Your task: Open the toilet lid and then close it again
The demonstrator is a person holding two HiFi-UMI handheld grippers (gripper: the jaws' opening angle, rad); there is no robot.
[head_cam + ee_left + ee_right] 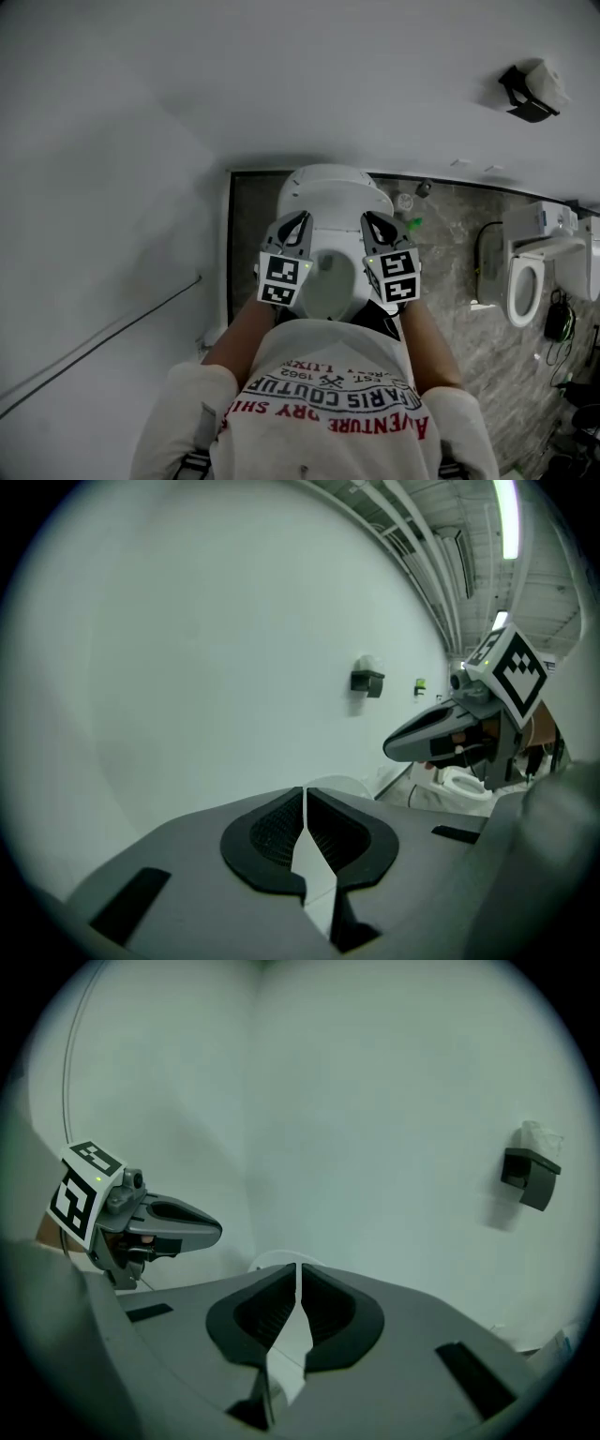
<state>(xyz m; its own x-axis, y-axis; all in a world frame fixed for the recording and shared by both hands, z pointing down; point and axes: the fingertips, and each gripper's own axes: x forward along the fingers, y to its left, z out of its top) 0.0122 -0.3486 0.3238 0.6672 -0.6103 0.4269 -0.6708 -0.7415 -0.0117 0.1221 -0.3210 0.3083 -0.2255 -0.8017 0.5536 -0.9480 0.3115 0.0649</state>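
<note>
**Both grippers shut and empty above the toilet**

A plain white wall (187, 94) meets a strip of grey, stone-patterned floor (450, 234). The toilet (330, 192) stands against the wall at the middle of the head view. A second toilet (525, 281) stands off to the right, and a dark holder (530, 91) is fixed higher up on the wall.

The left gripper (301, 219) and the right gripper (367, 218) hang side by side over the toilet, one above each flank of the bowl and both pointing toward the wall. A greyish oval (330, 286), which looks like the bowl's opening, shows between them. In the left gripper view the jaws of the left gripper (305, 794) meet tip to tip with nothing between them. The jaws of the right gripper (298, 1269) are likewise together and empty.

The toilet lid (328, 180) seems to be the rounded white shape at the back of the toilet, just ahead of both sets of jaw tips and touched by neither. Whether it is the raised lid or the cistern top cannot be told. From the gripper views only a thin white rim (342, 785) peeks past the jaws. The front of the toilet is hidden behind the marker cubes (283, 278) and the person's printed T-shirt (328, 403).
</note>
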